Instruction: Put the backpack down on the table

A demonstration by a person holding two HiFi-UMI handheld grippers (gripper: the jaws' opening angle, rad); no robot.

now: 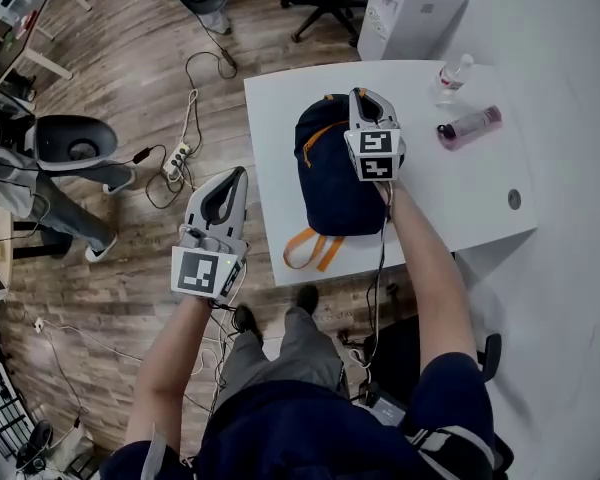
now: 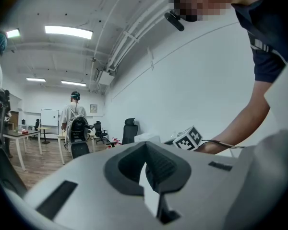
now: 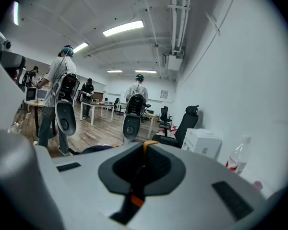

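A navy backpack [image 1: 330, 173] with orange straps [image 1: 310, 250] lies on the white table [image 1: 460, 203], its straps reaching the front edge. My right gripper [image 1: 358, 94] is over the backpack's far end and shut on its orange top loop [image 3: 136, 200], which runs between the jaws in the right gripper view. A bit of the navy fabric [image 3: 93, 149] shows past the jaws. My left gripper [image 1: 240, 173] hangs over the wooden floor left of the table, shut, with nothing in it [image 2: 145, 145].
On the table's far right stand a clear bottle [image 1: 452, 76] and a pink bottle [image 1: 470, 126]. A white box [image 1: 410, 8] sits behind the table. Cables and a power strip [image 1: 180, 158] lie on the floor. Other people [image 3: 62, 95] stand in the room.
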